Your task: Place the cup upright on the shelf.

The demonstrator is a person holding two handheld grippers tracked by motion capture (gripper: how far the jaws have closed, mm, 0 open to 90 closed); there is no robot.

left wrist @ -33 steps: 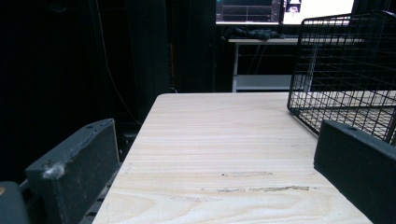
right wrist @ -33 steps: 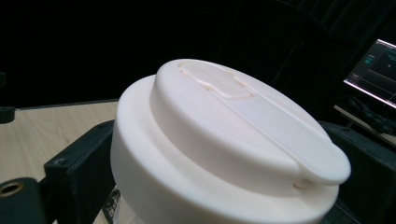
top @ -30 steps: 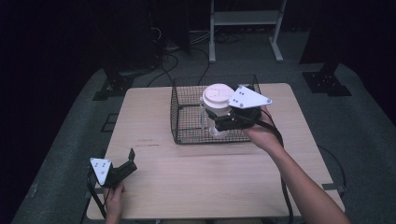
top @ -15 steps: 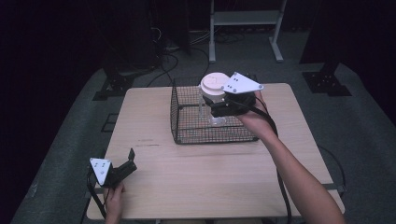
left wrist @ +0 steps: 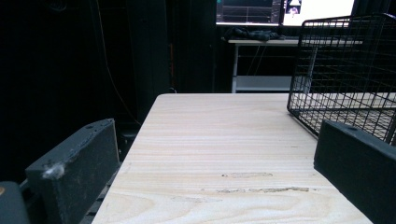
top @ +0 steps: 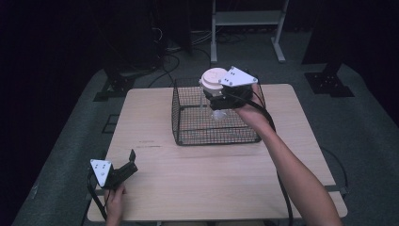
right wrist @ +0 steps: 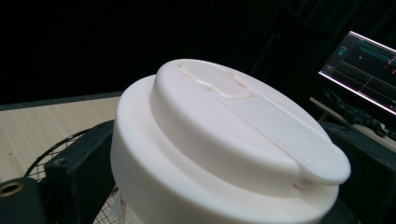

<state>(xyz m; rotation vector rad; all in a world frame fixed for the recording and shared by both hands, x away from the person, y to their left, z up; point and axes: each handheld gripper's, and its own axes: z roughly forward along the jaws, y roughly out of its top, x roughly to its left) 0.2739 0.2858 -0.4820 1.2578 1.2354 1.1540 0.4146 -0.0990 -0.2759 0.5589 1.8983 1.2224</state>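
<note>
Right gripper (top: 221,101) raised above the black wire mesh basket (top: 188,134), jaws closed on both sides of a clear container with a wide cream-white plastic lid (top: 214,81). Container held in the air over the rear part of the basket, lid upward, slightly tilted. In the right gripper view, lid (right wrist: 224,140) very close, black jaws pressed at its left and right.

Left gripper (top: 123,169) low at the near left corner of the light wooden table (top: 155,117), jaws spread apart with nothing between them, well apart from the basket (left wrist: 345,70).
</note>
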